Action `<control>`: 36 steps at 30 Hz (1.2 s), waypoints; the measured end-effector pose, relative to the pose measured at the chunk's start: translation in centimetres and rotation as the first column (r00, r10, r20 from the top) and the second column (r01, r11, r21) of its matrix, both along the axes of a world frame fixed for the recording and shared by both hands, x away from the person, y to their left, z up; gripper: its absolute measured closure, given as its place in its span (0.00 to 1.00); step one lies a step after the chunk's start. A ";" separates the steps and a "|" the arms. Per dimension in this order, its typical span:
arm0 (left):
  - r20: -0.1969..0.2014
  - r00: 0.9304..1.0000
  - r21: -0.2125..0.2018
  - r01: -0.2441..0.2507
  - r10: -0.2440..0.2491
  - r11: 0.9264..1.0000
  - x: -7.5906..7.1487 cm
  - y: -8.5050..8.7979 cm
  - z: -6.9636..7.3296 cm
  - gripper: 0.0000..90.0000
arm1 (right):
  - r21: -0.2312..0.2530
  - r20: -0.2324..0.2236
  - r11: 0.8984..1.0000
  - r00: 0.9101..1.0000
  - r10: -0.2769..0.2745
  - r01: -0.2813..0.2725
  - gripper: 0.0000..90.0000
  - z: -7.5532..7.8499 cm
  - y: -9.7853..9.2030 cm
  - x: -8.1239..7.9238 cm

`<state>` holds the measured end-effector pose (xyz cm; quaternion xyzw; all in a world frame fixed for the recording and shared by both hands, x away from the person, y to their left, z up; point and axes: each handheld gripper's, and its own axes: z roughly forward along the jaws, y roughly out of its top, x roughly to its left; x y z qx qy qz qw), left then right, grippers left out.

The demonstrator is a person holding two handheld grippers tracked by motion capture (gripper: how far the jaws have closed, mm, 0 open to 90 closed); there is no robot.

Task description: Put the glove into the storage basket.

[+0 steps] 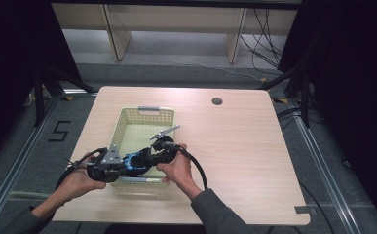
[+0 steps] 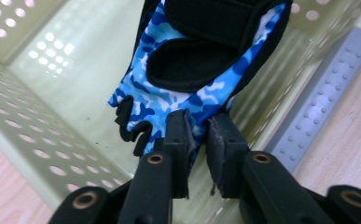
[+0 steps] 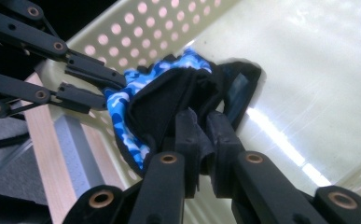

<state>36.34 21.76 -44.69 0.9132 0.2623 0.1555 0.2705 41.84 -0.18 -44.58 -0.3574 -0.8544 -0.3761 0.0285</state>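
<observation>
— Holding the blue camouflage fingerless glove point(image 2: 192, 74) between both claws, are they? Where is it hanging?

— Just over the near end of the pale perforated basket point(image 1: 122, 122). The left gripper point(image 2: 197, 135) is pinching the camo edge ahead of its tips, jaws nearly closed on the fabric. The right gripper point(image 3: 201, 135) is clamping the black cuff the same way, jaws almost together.

— How should they be lowering it?

— I'd judge both claws should be sinking together, keeping the glove slack, clearing the basket wall, then letting go one at a time.

— Anything unclear?

— The hands point(image 1: 179, 168) are covering the glove from above, and its far side is staying hidden, so how deep each bite is going is hard to make out
</observation>
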 end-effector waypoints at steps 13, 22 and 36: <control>-0.020 1.000 -0.019 -0.016 0.016 1.000 1.1 0.4 1.1 0.61 | -0.020 -0.005 1.000 1.000 -0.015 0.015 0.94 -0.1 -0.2 0.1; 0.026 0.999 -0.048 -0.044 0.045 0.998 0.9 0.7 2.6 0.59 | -0.018 -0.014 1.000 1.000 -0.021 0.020 0.94 -0.3 -0.3 0.0; 0.028 0.998 -0.065 -0.052 0.054 0.997 0.4 0.1 2.9 0.54 | -0.035 -0.003 0.999 1.000 -0.021 0.021 0.87 0.0 -0.5 -0.7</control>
